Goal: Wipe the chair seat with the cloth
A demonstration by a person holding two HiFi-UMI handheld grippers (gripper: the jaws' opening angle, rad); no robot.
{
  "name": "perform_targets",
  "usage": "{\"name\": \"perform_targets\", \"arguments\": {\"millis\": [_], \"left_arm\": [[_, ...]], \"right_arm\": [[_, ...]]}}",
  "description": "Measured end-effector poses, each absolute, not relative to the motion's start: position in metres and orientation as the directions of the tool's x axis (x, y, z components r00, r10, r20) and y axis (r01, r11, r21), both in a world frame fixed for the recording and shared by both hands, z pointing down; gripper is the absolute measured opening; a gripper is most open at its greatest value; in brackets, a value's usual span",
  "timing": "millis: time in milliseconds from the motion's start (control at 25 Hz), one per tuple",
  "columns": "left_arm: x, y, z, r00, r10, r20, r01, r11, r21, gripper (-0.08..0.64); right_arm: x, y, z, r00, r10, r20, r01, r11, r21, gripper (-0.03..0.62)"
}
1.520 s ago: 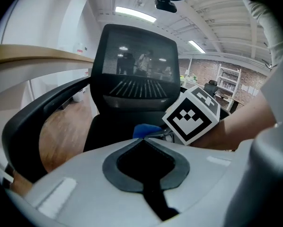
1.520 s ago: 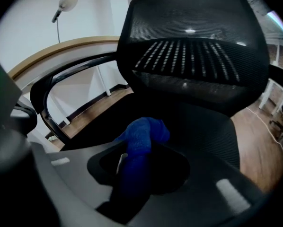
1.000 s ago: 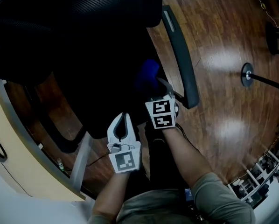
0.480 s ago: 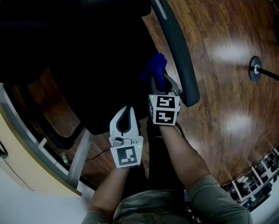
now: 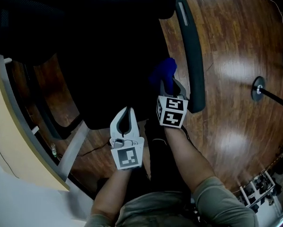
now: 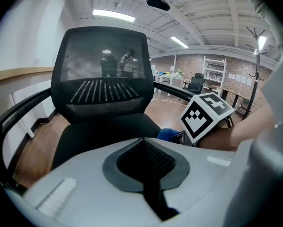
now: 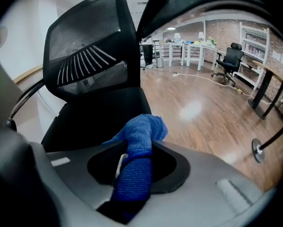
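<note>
The black chair seat [image 5: 108,70] fills the upper middle of the head view. My right gripper [image 5: 169,82] is over the seat's right front edge, beside the dark armrest [image 5: 191,51]. It is shut on a blue cloth [image 5: 164,71]. In the right gripper view the cloth [image 7: 140,129] runs up between the jaws and bunches past the tips, with the seat [image 7: 94,117] behind it. My left gripper [image 5: 127,109] hangs at the seat's front edge, its jaw tips together with nothing between them. The left gripper view shows the seat [image 6: 103,131] and the mesh backrest [image 6: 103,74] ahead.
Polished wooden floor [image 5: 236,70] lies right of the chair, with a round stand base [image 5: 258,90] on it. A pale desk edge [image 5: 9,141] runs down the left. The chair's other armrest [image 5: 49,119] sits between the desk and the seat.
My right gripper has shifted slightly along the seat's right edge with the cloth and rolled a little. The left gripper has stayed where it was.
</note>
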State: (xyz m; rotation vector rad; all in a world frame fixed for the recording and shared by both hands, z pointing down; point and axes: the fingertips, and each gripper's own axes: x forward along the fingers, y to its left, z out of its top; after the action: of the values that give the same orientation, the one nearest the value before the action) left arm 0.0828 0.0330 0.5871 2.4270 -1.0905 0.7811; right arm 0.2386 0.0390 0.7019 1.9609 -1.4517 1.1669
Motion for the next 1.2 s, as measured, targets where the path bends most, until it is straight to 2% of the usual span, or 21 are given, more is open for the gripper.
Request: {"name": "perform_targets", "arguments": {"millis": [200,360,600,880,1200], "left_arm": [[0.044,0.022,0.565,0.498,-0.623,0.603,-0.816,-0.572,0.083,0.003],[-0.003,0.017,0.556,0.405,-0.688,0.602,-0.887,-0.454,0.077,0.003],[-0.082,0.025,0.564,0.318,-0.721,0.616,-0.934,-0.349,0.074,0.003],[-0.157,0.039,0.574,0.234,-0.741,0.629,-0.965,-0.257,0.057,0.003],[-0.197,0.052,0.582,0.207,-0.742,0.638,-0.973,-0.227,0.052,0.003]], "right_arm": [[0.219,0.025,0.672,0.085,-0.587,0.805,-0.956,-0.274,-0.099,0.107],[0.17,-0.004,0.652,-0.028,-0.629,0.777,-0.991,-0.083,-0.103,0.107],[0.05,-0.028,0.636,-0.229,-0.649,0.725,-0.972,0.198,-0.13,0.107],[-0.085,-0.031,0.639,-0.432,-0.568,0.7,-0.866,0.477,-0.148,0.107],[-0.163,-0.018,0.669,-0.498,-0.466,0.731,-0.794,0.585,-0.168,0.107]]}}
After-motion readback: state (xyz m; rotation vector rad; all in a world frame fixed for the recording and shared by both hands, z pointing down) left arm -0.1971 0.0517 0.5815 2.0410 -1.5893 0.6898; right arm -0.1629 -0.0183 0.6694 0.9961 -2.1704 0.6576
